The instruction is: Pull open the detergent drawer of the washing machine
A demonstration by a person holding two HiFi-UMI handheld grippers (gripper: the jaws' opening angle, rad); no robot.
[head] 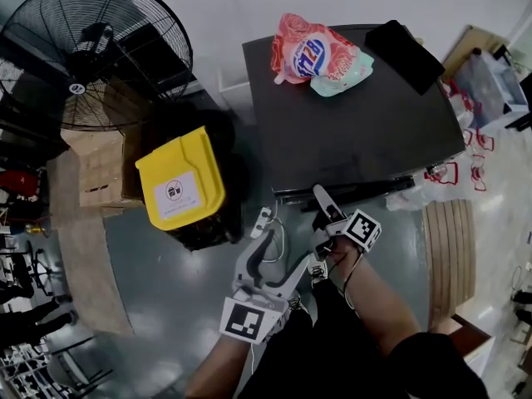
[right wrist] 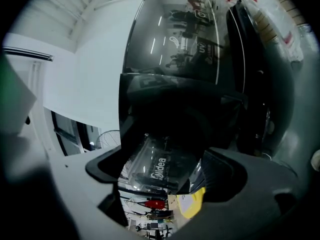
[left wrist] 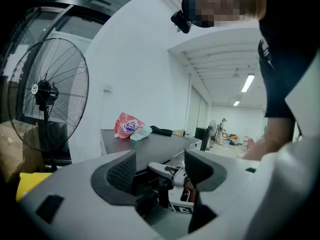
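The dark-topped washing machine (head: 357, 127) stands in the middle right of the head view. Its front edge faces me. My right gripper (head: 321, 208) is up against that front edge, jaws open. In the right gripper view the glossy detergent drawer front (right wrist: 159, 168), printed with a brand logo, fills the gap of the right gripper (right wrist: 162, 173). Whether the pads touch it I cannot tell. My left gripper (head: 271, 227) hangs lower left of the machine, open and empty. The left gripper view looks through the left gripper (left wrist: 160, 173) at the right one.
A red detergent pouch (head: 320, 56) and a black object (head: 405, 52) lie on the machine's top. A yellow-lidded bin (head: 180, 188) stands left of the machine, with a cardboard box (head: 100, 169) and a large floor fan (head: 96, 52) beyond it. Wooden slats (head: 449, 239) lie at the right.
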